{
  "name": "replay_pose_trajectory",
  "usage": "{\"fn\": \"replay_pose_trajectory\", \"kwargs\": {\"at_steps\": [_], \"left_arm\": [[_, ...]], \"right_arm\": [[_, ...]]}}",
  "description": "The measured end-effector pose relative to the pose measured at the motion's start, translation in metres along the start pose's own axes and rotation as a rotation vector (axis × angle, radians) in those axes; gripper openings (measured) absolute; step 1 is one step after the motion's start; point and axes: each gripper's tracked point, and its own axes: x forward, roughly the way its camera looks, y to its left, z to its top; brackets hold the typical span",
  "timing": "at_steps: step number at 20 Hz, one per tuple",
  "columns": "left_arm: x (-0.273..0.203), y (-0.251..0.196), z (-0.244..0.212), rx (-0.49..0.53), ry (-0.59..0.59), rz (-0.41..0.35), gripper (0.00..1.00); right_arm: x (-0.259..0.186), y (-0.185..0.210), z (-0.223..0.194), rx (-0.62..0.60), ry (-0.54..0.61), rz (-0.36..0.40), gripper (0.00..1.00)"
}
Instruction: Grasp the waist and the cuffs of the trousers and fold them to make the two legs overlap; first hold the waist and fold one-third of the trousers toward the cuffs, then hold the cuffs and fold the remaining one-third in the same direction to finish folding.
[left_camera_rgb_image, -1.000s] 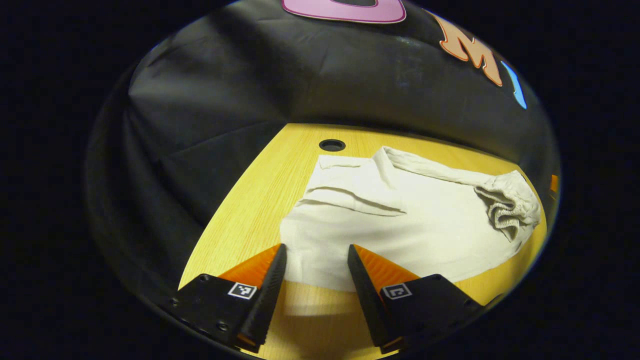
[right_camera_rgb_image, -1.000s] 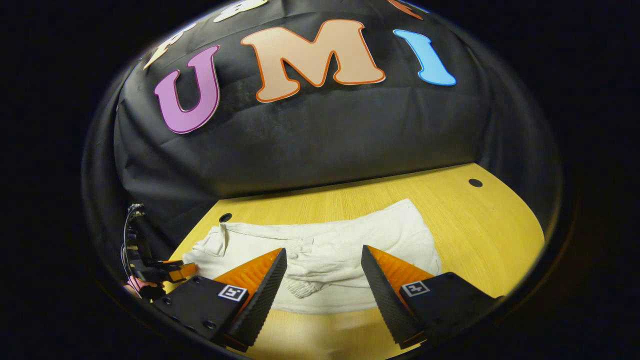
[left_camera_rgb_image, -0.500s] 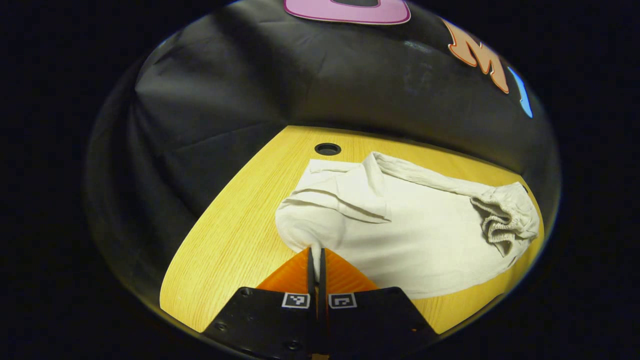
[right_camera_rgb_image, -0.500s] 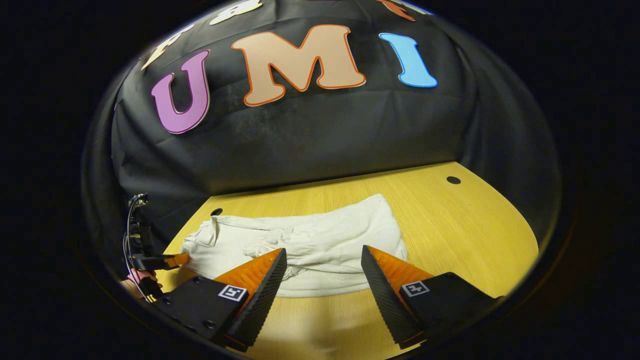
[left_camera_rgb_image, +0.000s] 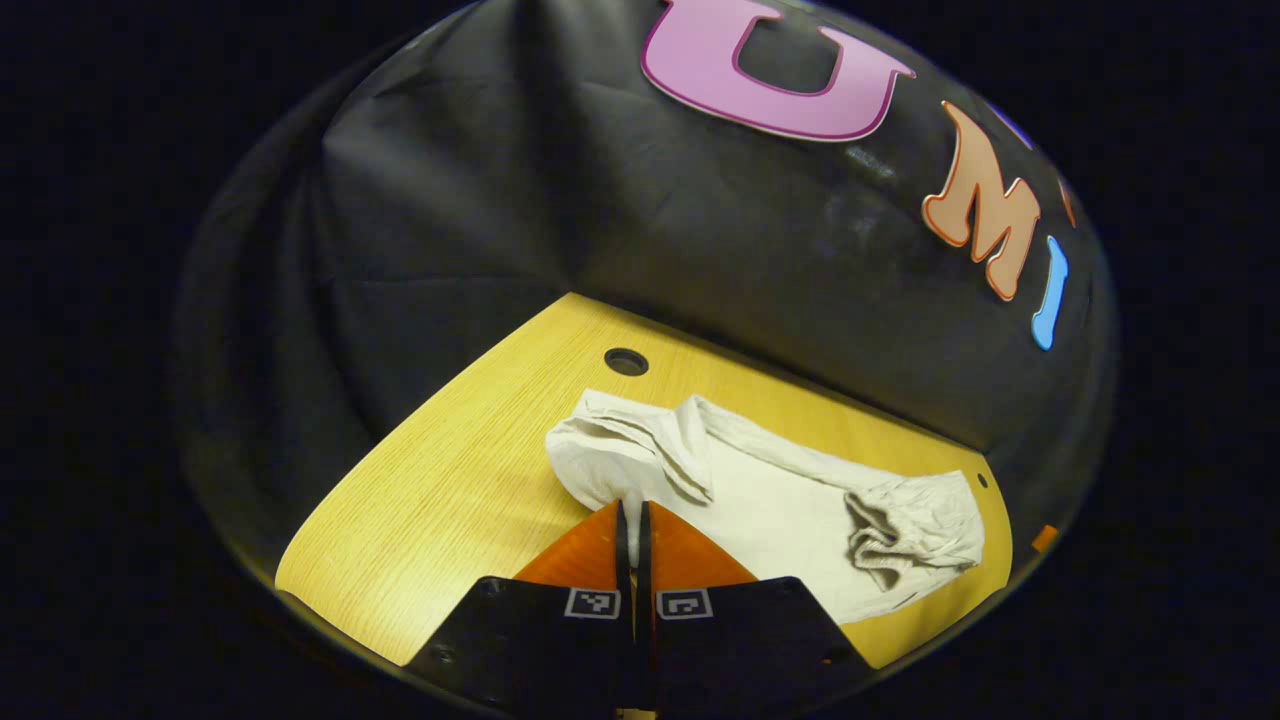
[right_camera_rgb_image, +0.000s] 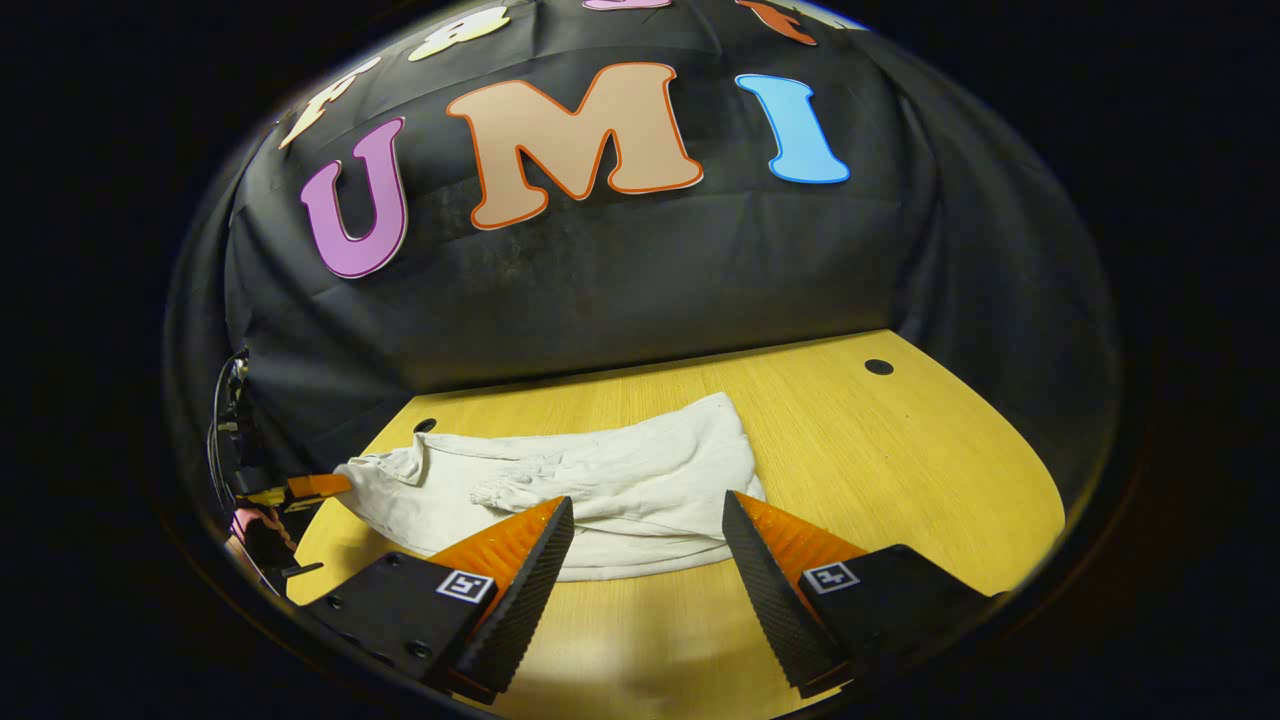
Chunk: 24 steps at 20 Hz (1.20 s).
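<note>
White trousers (left_camera_rgb_image: 770, 495) lie on the yellow wooden table (left_camera_rgb_image: 450, 500), their gathered elastic waist (left_camera_rgb_image: 910, 530) folded back onto the legs. My left gripper (left_camera_rgb_image: 632, 507) is shut on the cuff end (left_camera_rgb_image: 610, 470), which is pulled up into a peak. In the right gripper view the trousers (right_camera_rgb_image: 640, 470) stretch across the table, and the left gripper (right_camera_rgb_image: 315, 487) holds their raised far-left end. My right gripper (right_camera_rgb_image: 647, 500) stands open above the near edge of the folded cloth, nothing between its fingers.
Round cable holes (left_camera_rgb_image: 626, 361) (right_camera_rgb_image: 879, 367) sit near the table's back edge. A hand (right_camera_rgb_image: 255, 530) and cables show at the far left in the right gripper view. Bare table (right_camera_rgb_image: 930, 460) lies to the right of the trousers.
My left gripper closed on the cuff end and has since lifted it, bunching the cloth. My right gripper stayed open and drew back slightly from the trousers.
</note>
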Motion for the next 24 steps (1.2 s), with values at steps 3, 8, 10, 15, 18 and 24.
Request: {"fn": "replay_pose_trajectory", "kwargs": {"at_steps": [3,8,10,15,18,24], "left_arm": [[-0.007,-0.041,0.017,0.004,-0.037,-0.043,0.00],[-0.018,-0.118,0.037,0.020,-0.083,-0.122,0.00],[-0.023,-0.151,0.045,0.045,-0.104,-0.152,0.00],[-0.041,-0.239,0.051,0.140,-0.147,-0.218,0.00],[-0.048,-0.289,0.043,0.246,-0.151,-0.244,0.01],[-0.040,-0.378,-0.016,0.485,-0.110,-0.320,0.00]], "right_arm": [[-0.006,-0.012,0.003,-0.003,0.012,0.016,0.97],[-0.018,-0.039,0.005,-0.005,0.028,0.040,0.96],[-0.022,-0.051,0.008,-0.010,0.024,0.037,0.97],[-0.032,-0.087,0.004,-0.008,0.040,0.045,0.96],[-0.036,-0.110,0.000,-0.026,0.057,0.049,0.96],[-0.043,-0.153,0.000,-0.039,0.061,0.033,0.96]]}}
